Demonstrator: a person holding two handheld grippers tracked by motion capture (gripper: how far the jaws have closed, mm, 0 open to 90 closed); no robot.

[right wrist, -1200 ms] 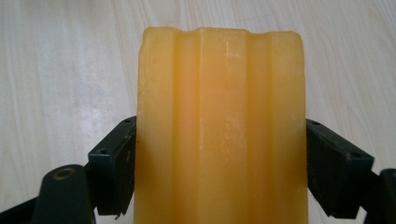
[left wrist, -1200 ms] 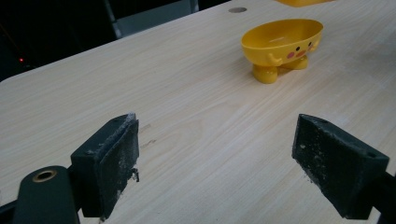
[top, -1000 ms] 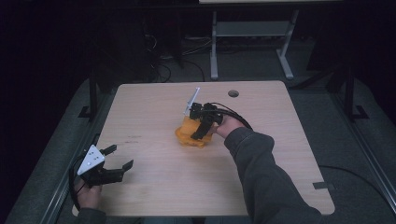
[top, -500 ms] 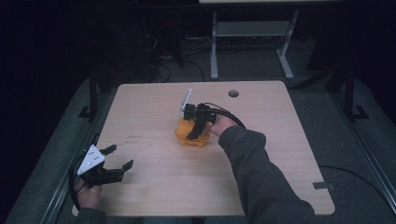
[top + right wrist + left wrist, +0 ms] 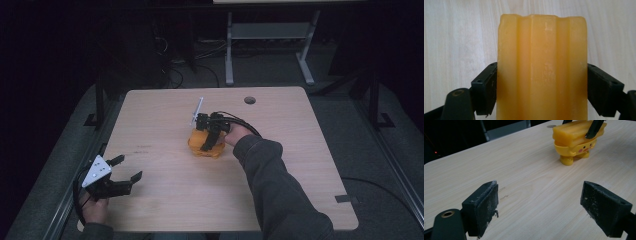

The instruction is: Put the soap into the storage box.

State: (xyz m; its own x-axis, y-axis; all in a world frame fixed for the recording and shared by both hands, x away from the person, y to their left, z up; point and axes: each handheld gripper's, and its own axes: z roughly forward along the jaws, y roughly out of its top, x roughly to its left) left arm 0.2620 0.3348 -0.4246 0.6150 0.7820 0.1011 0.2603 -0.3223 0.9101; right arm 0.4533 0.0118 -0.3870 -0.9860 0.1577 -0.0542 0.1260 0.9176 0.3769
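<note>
Wooden table (image 5: 280, 180), one yellow toy (image 5: 205, 145) grasped by right claw (image 5: 209, 139), left claw (image 5: 122, 172) released.

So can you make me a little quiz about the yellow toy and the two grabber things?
1. True or false: the left gripper is holding the yellow duck-faced holder.
2. Which gripper has its jaws on either side of the ribbed yellow block?
A. left
B. right
C. both
3. Fill in: the duck-faced holder stands on the wooden ____.

Key:
1. False. Its jaws stand wide apart over bare wood, near the table's front left corner.
2. B. The right gripper has a jaw against each side of the block.
3. table
</note>
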